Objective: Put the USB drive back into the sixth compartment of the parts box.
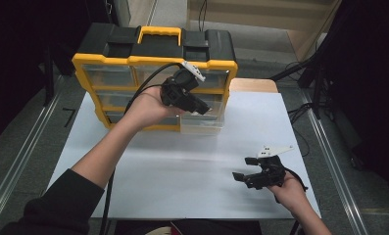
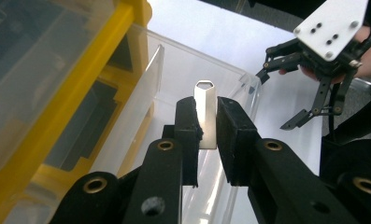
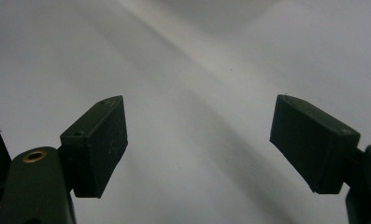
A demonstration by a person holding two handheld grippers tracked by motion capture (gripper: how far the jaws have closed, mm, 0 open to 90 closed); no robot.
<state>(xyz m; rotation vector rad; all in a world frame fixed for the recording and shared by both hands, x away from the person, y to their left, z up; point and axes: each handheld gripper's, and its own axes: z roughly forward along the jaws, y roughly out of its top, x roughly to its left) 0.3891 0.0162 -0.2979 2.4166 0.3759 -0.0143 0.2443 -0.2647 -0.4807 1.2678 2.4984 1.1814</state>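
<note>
My black left claw (image 2: 206,135), a silvery flat metal piece (image 2: 205,112), a clear drawer (image 2: 174,65), a yellow-and-black organizer (image 1: 153,63), a white table (image 1: 182,171), my black right claw (image 1: 245,169) under its white plate.

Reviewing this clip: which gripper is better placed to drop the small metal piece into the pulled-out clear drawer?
Left. The left gripper is shut on the metal piece, right over the clear drawer. The right gripper is open, down by the table's near edge.
</note>
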